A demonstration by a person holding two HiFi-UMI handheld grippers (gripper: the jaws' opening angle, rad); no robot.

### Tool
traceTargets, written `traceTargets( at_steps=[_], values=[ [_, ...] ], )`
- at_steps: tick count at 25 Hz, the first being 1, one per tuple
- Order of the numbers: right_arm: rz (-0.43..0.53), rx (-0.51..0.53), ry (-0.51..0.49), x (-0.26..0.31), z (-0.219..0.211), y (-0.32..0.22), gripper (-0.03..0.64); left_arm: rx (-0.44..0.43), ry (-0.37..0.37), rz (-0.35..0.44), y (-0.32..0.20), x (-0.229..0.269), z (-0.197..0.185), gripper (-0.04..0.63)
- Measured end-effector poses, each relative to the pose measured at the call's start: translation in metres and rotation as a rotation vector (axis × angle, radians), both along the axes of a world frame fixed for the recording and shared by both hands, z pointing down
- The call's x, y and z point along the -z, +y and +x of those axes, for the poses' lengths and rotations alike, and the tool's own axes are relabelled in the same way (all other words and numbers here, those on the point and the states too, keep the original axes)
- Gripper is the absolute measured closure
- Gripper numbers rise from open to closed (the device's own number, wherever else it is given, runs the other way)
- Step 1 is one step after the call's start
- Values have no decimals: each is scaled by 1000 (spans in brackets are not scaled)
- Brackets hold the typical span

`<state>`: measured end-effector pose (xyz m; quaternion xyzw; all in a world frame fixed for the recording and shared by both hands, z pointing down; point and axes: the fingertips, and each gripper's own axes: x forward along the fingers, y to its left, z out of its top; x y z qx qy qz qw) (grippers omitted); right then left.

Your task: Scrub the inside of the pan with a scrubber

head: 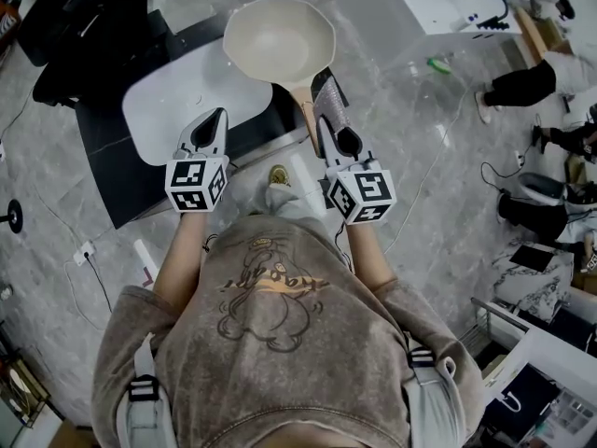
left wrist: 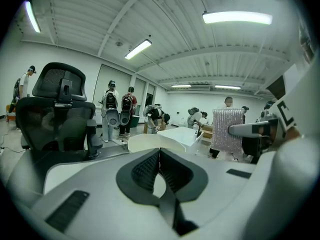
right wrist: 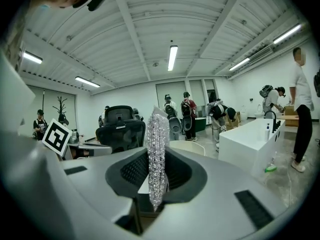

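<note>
One scrubber (right wrist: 157, 154) in right gripper (head: 332, 129), pan (head: 280, 37) beyond

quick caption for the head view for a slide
Seen from above, right tool shut on a silvery scrubber and left tool shut empty, both pointing toward a cream pan.

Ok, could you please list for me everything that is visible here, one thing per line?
pan: one, cream with a wooden handle, over the table's far right corner
scrubber: one, glittery silver, clamped upright in the right gripper
table: one, white top on a dark base, in front of the person
office chair: one, black, left of the table
counter: one, white, with a tap, at the right
other people: several, in the background
left gripper: one, white and black, shut, nothing held
right gripper: one, white and black, shut on the scrubber
</note>
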<state>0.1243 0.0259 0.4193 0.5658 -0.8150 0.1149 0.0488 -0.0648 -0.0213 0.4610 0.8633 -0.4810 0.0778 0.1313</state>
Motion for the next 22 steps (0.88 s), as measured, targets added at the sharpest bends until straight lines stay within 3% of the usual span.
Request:
traceTargets(
  at_steps=[13,22],
  values=[
    [-16,86,-14,-1,34,-93,537,96,-17,-35,-79,-1,22,578],
    [-28,148,-26,-7,33,-133,537,144,-35,-53,-115,-3,18,578]
  ],
)
